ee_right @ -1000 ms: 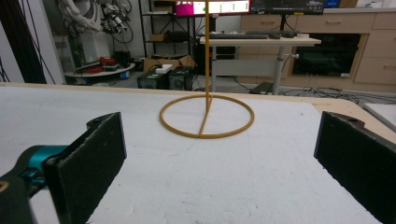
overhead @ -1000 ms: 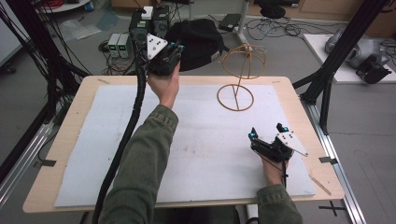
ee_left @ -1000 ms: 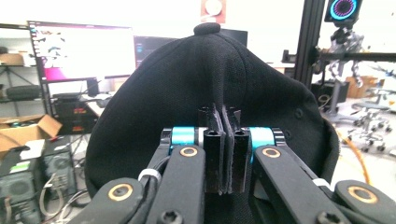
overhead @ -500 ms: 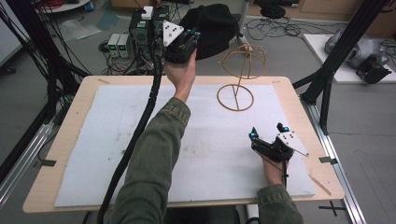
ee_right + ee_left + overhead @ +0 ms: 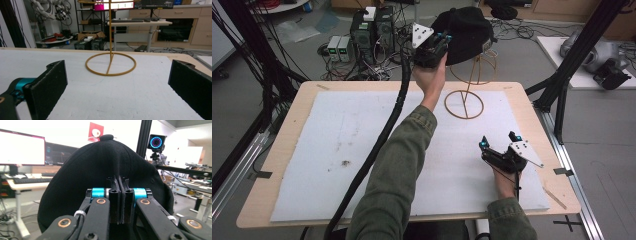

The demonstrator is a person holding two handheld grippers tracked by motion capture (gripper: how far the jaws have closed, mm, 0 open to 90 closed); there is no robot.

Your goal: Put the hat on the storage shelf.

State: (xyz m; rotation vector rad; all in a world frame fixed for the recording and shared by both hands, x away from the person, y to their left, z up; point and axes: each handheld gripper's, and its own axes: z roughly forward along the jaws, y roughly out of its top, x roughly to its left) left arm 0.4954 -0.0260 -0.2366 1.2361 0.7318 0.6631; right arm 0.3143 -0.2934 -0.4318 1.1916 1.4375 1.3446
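A black cap (image 5: 467, 30) hangs in the air above the table's far edge, with my left gripper (image 5: 443, 39) shut on its rim. In the left gripper view the cap (image 5: 100, 165) bulges just past the closed jaws of that gripper (image 5: 120, 182). The cap sits over the top hoops of a tan wire stand (image 5: 464, 104), whose round base rests on the white mat; whether they touch I cannot tell. My right gripper (image 5: 499, 141) rests on the mat at the near right, open with nothing between its pads (image 5: 56, 75). It faces the stand's base ring (image 5: 111, 63).
A white mat (image 5: 337, 150) covers most of the wooden table (image 5: 282, 115). Black frame posts (image 5: 572, 55) rise at the right, another at the left. Computer boxes and cables (image 5: 372, 30) sit on the floor behind the table. A thick cable (image 5: 387, 130) trails from the left gripper.
My left hand has carried the cap to the right and a little up, from left of the stand to over its top. The right gripper has not moved.
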